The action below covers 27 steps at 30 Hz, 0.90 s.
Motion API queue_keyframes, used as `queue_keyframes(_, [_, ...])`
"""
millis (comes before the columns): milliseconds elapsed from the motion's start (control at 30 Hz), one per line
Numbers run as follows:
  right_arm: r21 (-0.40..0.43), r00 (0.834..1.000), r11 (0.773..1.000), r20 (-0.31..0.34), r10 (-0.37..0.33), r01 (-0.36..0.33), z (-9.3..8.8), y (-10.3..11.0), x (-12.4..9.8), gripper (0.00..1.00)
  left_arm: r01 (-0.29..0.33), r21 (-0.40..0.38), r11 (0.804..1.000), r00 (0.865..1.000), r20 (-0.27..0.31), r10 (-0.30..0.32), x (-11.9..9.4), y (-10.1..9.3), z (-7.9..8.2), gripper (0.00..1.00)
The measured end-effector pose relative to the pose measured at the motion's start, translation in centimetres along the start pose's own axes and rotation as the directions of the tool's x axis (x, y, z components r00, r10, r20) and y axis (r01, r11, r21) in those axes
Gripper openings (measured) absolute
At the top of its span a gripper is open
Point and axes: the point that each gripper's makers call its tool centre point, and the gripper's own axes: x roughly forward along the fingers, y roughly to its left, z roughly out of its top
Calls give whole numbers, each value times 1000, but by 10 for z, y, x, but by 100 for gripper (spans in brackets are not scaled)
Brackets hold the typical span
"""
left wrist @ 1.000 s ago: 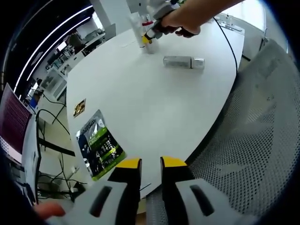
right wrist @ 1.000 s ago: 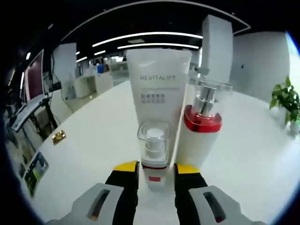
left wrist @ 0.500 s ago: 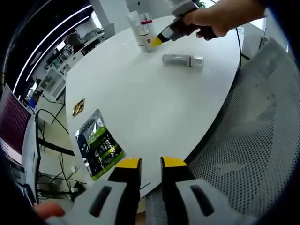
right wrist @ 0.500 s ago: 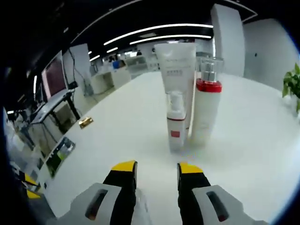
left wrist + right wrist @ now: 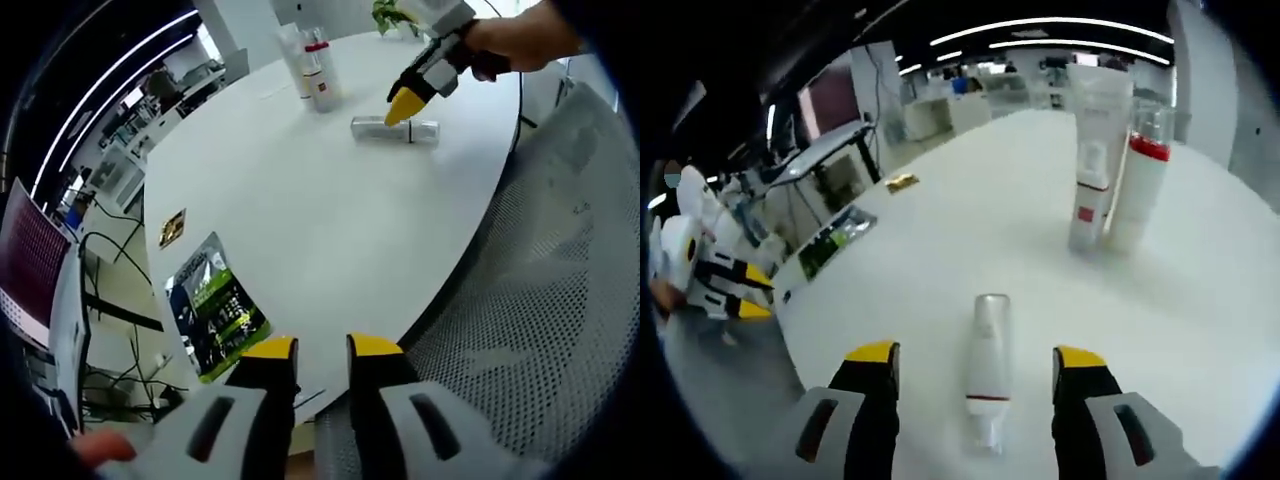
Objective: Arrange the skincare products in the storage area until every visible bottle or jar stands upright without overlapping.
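In the right gripper view, the right gripper (image 5: pixel 978 365) has its yellow-tipped jaws spread wide with nothing between their tips; a silver bottle (image 5: pixel 987 375) lies on its side on the white table (image 5: pixel 940 270), in line with the gap between the jaws but not touched by either. Toward one o'clock from it, three products stand upright close together: a small pump bottle (image 5: pixel 1089 200) with a red label in front, a tall white tube (image 5: pixel 1103 110) behind it, and a red-collared pump bottle (image 5: pixel 1137 185) just beside them on the right. At ten o'clock a green packet (image 5: pixel 832 242) lies flat near the table's edge, with a small gold item (image 5: pixel 903 181) beyond it, and the left gripper (image 5: pixel 710 270) shows at nine o'clock off the table. In the left gripper view, the left gripper (image 5: pixel 322 352) hangs over the table's near edge at six o'clock, its jaws slightly apart and empty. The same packet (image 5: pixel 212 306) lies at nine o'clock from them. At one o'clock a hand (image 5: pixel 520 40) holds the right gripper (image 5: pixel 398 105) just above the lying bottle (image 5: pixel 394 131), and the standing group (image 5: pixel 312 68) is at twelve o'clock. A mesh chair back (image 5: pixel 540 300) sits at three o'clock.
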Motion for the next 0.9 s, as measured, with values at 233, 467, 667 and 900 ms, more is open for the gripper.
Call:
queue_keyframes(233, [-113,995,994,-100,-26,15,-21,-4,13,39,-27,-9,1000,1000,8,27,-3,5,1,15])
queue_keyframes(467, [-239,985,971,-157,-69,30,-39,-6,17,19,-40,-9,999,999,15,40,-3,7,2,16])
queue_keyframes(667, [-234,987,972,-143,-68,33,-39,-6,15,15,-35,-25,999,999,29,35,-5,8,5,17])
queue_keyframes(900, [-122,998,992,-68,-9,0,-29,7,1,14,-16,-82,997,998,65,21,-7,8,11,18])
